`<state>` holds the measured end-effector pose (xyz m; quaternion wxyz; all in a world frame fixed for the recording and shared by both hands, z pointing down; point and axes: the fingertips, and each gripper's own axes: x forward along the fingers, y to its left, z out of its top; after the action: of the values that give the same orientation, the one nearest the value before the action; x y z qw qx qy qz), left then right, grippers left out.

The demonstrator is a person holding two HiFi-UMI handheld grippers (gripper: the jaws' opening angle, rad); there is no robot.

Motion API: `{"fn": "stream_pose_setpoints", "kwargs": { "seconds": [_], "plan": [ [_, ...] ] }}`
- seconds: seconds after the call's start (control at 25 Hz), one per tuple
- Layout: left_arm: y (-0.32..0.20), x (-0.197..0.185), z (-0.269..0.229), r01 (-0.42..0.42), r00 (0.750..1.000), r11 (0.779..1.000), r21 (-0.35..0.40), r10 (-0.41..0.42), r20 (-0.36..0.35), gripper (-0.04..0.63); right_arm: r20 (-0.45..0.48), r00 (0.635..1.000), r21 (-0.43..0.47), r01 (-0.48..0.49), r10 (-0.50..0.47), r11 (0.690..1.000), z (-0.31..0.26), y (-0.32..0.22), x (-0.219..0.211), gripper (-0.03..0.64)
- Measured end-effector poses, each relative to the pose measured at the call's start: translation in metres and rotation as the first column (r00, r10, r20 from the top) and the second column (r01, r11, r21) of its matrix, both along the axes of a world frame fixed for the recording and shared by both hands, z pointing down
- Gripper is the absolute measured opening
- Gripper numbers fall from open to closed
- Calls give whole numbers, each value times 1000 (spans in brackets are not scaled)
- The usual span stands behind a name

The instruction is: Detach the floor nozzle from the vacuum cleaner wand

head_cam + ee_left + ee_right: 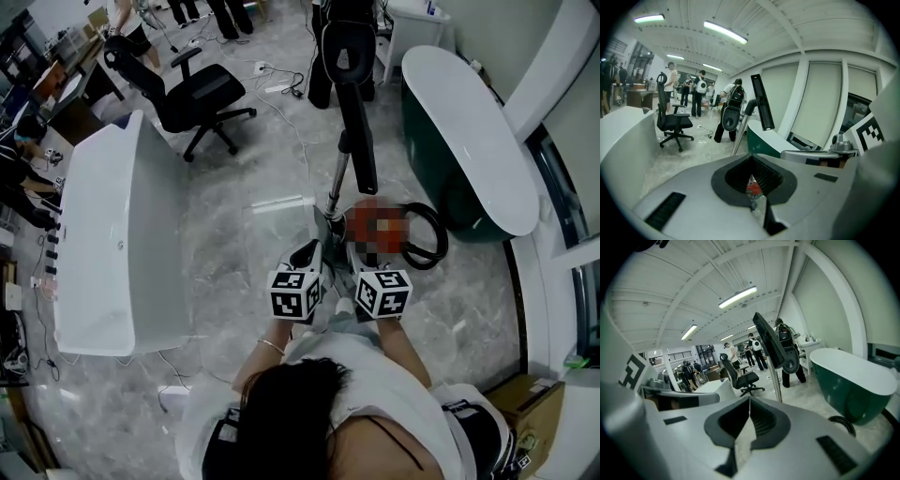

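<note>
Both tongs are sitting fully closed and gripping nothing: the left gripper [751, 164] is showing its jaws pressed together with only a sliver of something red visible past them, and the right gripper [749, 404] is showing its jaws meeting along one line with bare floor beyond. In the head view they are hovering side by side at the centre, just above the person [319, 412] filling the bottom edge. The vacuum cleaner wand [337, 178] is rising from the floor directly above them, leaning toward the upper right and carrying a black handle unit [358, 122]. The floor nozzle [330, 223] is lying at the wand's foot, just beyond the jaw tips, small and partly hidden by them. A black hose [431, 239] is curling to the right of it. A white bathtub [94, 253] is standing at the left, a green bathtub [450, 202] at the upper right, and an office chair [202, 98] at the upper left.
</note>
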<state>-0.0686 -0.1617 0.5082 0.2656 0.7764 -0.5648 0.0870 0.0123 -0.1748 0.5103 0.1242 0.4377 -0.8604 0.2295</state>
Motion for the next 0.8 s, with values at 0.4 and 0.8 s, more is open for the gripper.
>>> {"fn": "stream_pose_setpoints", "kwargs": {
  "seconds": [0.4, 0.8],
  "plan": [
    [-40, 12, -9, 21, 1000, 1000, 21, -22, 19, 3, 69, 991, 49, 107, -111, 993, -20, -35, -2, 15],
    [-65, 21, -6, 53, 998, 998, 17, -54, 34, 3, 96, 983, 80, 149, -156, 986, -28, -63, 4, 15]
  ]
}}
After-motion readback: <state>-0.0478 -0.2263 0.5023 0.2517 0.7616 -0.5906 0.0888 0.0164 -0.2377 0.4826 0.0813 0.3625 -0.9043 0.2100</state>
